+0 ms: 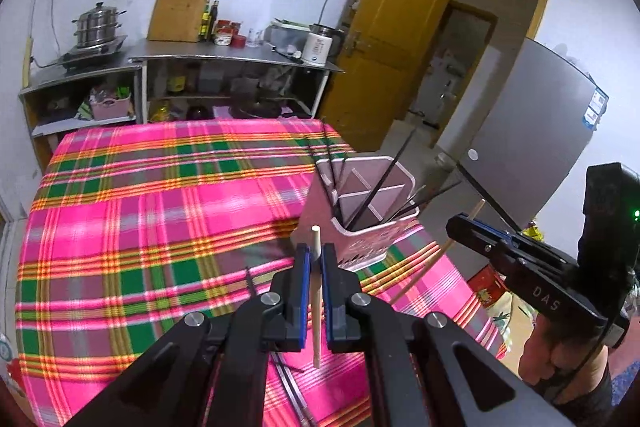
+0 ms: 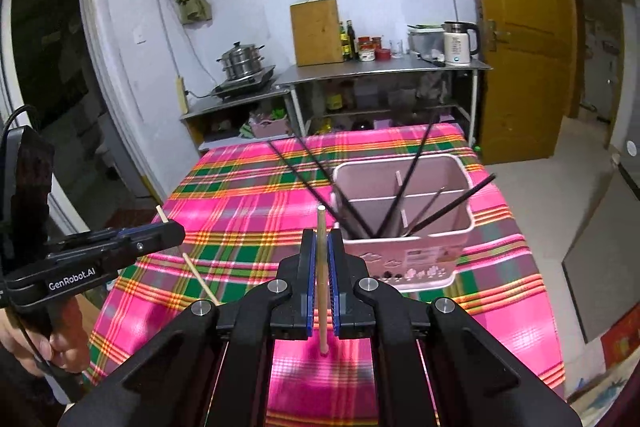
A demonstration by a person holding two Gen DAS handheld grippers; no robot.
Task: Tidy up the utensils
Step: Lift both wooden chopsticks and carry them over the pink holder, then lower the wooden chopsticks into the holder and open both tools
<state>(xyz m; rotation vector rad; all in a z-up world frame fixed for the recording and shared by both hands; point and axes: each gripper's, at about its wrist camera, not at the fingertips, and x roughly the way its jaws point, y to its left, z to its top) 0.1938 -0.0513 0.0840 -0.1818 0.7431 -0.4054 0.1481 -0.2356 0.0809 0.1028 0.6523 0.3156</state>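
A table under a pink, green and orange plaid tablecloth [image 1: 160, 195] fills most of both views, with a steel kitchen counter [image 2: 384, 69] behind it carrying a stacked steamer pot [image 2: 240, 61], bottles and a white kettle [image 2: 458, 43], and a yellow wooden door [image 1: 400, 39] to the right. Toward the table's right side stands a pink utensil holder [image 2: 404, 259], upright, its inside split by white dividers; several black chopsticks [image 2: 416, 163] lean out of its compartments, fanning left and right past the rim. The left gripper [image 1: 316, 259] hangs above the cloth just short of the holder, its blue-padded jaws drawn in on a light wooden chopstick [image 1: 316, 291] that stands roughly upright between them, its tip poking up above the fingertips; from the right wrist camera this same gripper sits at the far left, the stick running slantwise through it. The right gripper [image 2: 321, 247] is likewise clamped on a second wooden chopstick [image 2: 321, 279] — held near vertical, top end rising level with the holder's near left corner, lower end showing beneath the jaws over the cloth. Both sticks are in the air, near the holder but outside it.
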